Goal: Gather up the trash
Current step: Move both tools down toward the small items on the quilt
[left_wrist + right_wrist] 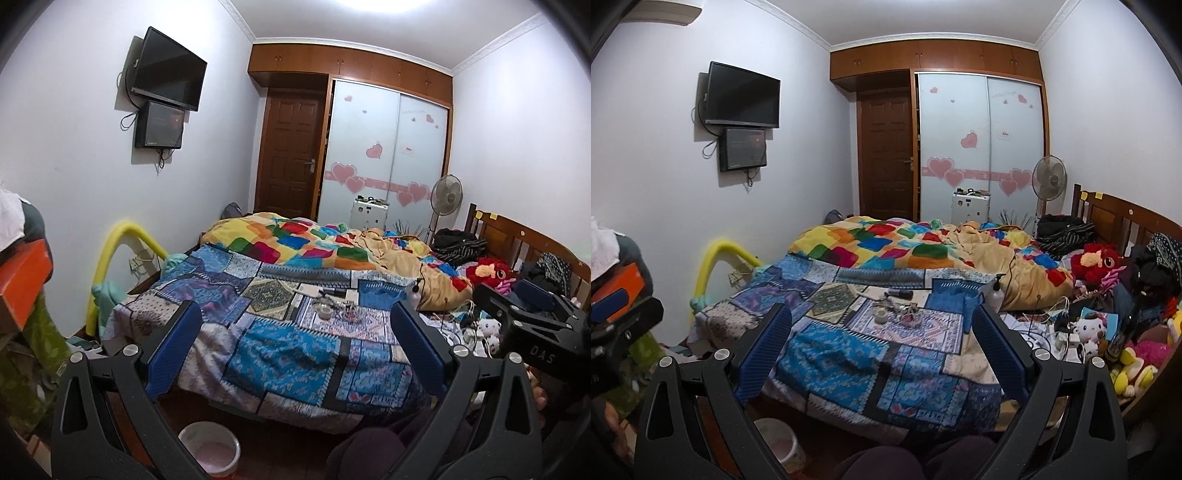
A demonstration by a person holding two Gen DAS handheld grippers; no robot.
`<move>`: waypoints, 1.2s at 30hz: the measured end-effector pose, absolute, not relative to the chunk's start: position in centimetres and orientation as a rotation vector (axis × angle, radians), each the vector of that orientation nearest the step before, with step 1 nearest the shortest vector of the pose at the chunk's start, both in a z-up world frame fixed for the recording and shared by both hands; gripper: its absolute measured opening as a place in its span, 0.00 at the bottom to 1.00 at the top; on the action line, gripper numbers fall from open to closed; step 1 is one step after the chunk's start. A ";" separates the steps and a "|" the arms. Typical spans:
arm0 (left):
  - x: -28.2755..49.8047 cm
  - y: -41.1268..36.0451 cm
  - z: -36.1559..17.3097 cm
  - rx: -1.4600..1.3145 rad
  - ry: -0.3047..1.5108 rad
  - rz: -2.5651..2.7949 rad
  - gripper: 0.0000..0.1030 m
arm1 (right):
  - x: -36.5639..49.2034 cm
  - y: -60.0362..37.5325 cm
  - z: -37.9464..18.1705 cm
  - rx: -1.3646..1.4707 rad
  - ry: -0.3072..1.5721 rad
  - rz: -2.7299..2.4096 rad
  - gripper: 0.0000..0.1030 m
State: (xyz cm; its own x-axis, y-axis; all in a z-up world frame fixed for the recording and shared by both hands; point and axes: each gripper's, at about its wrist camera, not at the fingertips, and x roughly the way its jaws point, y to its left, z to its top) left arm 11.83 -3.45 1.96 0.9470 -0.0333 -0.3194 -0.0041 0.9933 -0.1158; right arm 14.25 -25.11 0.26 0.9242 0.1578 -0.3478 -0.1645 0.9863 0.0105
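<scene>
Plainly, our biggest hazard is the bed (871, 354) itself: soft patchwork cover, so anything we press on may sink or tip, and its near edge overhangs the floor where a white bin (210, 448) stands just below the corner. We judge a dropped scrap could miss that bin and roll under the frame.

To the right, a tangle of white cables (1052, 317) and plush toys (1089, 328) crowds the mattress edge; a gripper sweeping through there could snag a cord and drag the pump bottle (996, 293) over.

Open room lies over the blue patches between us and the small litter (905, 312) in the middle of the bed, beside a little cup (880, 316); what each scrap is we cannot tell.

Both tools hover short of the bed. We hold the left gripper (295, 332) spread wide with nothing between its pads, and the right gripper (882, 328) likewise gaping and unloaded.
</scene>
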 end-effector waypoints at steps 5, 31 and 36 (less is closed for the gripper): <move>17.1 -4.3 1.4 -0.109 0.370 -0.023 1.00 | 17.9 -26.5 -0.1 -0.051 0.366 0.143 0.95; 47.6 -9.0 -14.0 -0.094 0.698 -0.034 0.92 | 41.6 -32.1 -11.9 -0.063 0.747 0.255 0.90; 51.3 -10.0 -18.0 -0.063 0.762 -0.055 0.80 | 45.0 -31.2 -14.6 -0.043 0.795 0.302 0.70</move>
State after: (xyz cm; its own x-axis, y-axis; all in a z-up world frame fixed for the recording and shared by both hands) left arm 51.32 -10.04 -18.00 0.7223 -0.0726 -0.6878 0.0272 0.9967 -0.0767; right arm 44.97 -31.17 -14.55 0.6595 0.2507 -0.7087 -0.2832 0.9562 0.0746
